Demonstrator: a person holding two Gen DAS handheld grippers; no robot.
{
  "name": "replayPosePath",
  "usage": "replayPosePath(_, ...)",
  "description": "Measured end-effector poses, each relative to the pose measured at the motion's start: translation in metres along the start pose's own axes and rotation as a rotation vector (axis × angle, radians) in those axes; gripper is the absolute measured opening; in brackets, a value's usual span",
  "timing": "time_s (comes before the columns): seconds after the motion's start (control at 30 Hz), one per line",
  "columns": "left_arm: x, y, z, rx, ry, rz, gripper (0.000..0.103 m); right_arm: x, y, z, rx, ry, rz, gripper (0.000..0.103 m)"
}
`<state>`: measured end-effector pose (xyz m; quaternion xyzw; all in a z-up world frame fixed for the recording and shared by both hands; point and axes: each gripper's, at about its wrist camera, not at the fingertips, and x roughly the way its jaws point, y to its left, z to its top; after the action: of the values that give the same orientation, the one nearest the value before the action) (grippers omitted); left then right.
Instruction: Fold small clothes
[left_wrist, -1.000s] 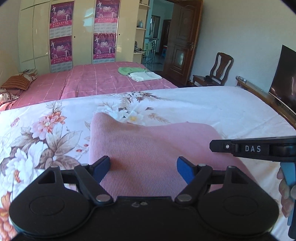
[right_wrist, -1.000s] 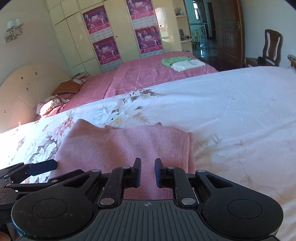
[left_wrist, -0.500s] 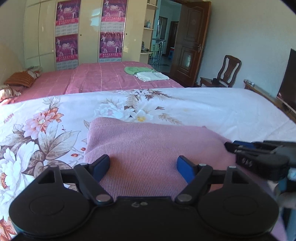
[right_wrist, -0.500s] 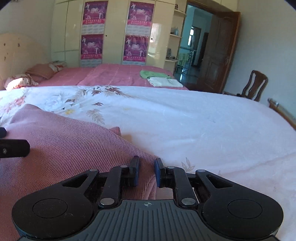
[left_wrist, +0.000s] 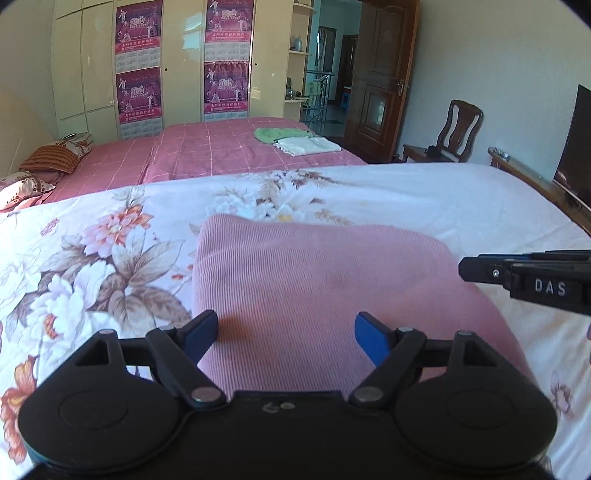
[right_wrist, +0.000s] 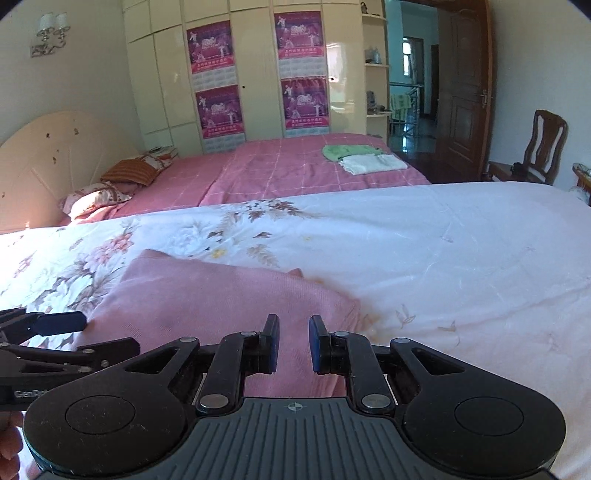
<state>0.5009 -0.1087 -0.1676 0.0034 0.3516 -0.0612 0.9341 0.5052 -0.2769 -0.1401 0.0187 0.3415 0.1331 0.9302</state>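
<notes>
left hand-held gripper (left_wrist: 284, 332): jaws wide apart, nothing between the pads, hovering over the near edge of the pink cloth (left_wrist: 317, 291).
right hand-held gripper (right_wrist: 292, 341): jaws narrow with a small gap, empty, over the cloth's right part.
cloth: folded flat on the floral bed (right_wrist: 443, 258), beside the flower print.
left view only: TV (left_wrist: 576, 144) at right edge.
right view only: headboard (right_wrist: 48, 162), wall lamp (right_wrist: 50, 31), a bit of a hand (right_wrist: 9, 439) at lower left.

pink garment (left_wrist: 325, 295) near edge hidden behind left hand-held gripper (left_wrist: 286, 334); television (left_wrist: 576, 147) — cropped at right edge
</notes>
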Motion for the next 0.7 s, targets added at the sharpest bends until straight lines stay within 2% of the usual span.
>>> replayPosePath(0.1, -0.001, -0.003, -0.007, 0.010, 0.019, 0.017, 0.079, -0.001, 0.011, -0.016, -0.028, 0.045, 0.006, 0.015)
replayPosePath(0.2, 0.003, -0.004, -0.012, 0.008, 0.028, 0.030, 0.081, 0.009, 0.014, -0.031, -0.057, 0.100, -0.029, 0.015)
replayPosePath(0.33, 0.003, -0.008, -0.012, -0.004, 0.044, 0.050, 0.080, 0.016, 0.015, -0.041, -0.091, 0.099, -0.058, 0.015)
replayPosePath(0.43, -0.006, -0.007, -0.011, -0.027, 0.046, 0.035, 0.079, 0.016, 0.015, -0.044, -0.111, 0.096, -0.076, 0.015)
replayPosePath(0.7, -0.039, 0.017, -0.030, -0.071, 0.041, 0.034, 0.079, -0.037, 0.012, -0.059, -0.088, 0.073, -0.046, 0.015)
